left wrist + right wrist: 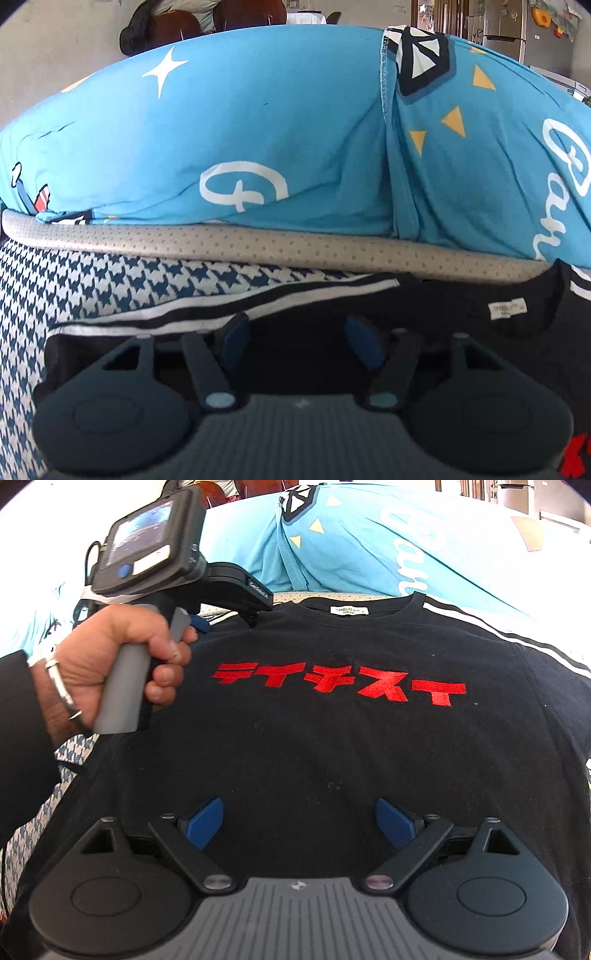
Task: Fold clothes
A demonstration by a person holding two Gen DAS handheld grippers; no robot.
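A black T-shirt (332, 746) with red characters lies flat and face up, its collar and white label (349, 610) at the far end. White stripes run along its shoulders. My right gripper (300, 823) hovers open over the shirt's lower middle, with only flat cloth between its blue pads. A hand (122, 657) holds my left gripper (199, 623) at the shirt's left shoulder. In the left wrist view that gripper (301, 341) sits low over the black cloth just behind the striped shoulder edge (221, 306), jaws apart; no fold is visibly pinched.
A big blue cushion (258, 122) with white stars and lettering lies right behind the collar, above a grey perforated band (258, 243). The shirt rests on a blue-and-white houndstooth cover (55, 280). Chairs and a fridge (506, 26) stand far behind.
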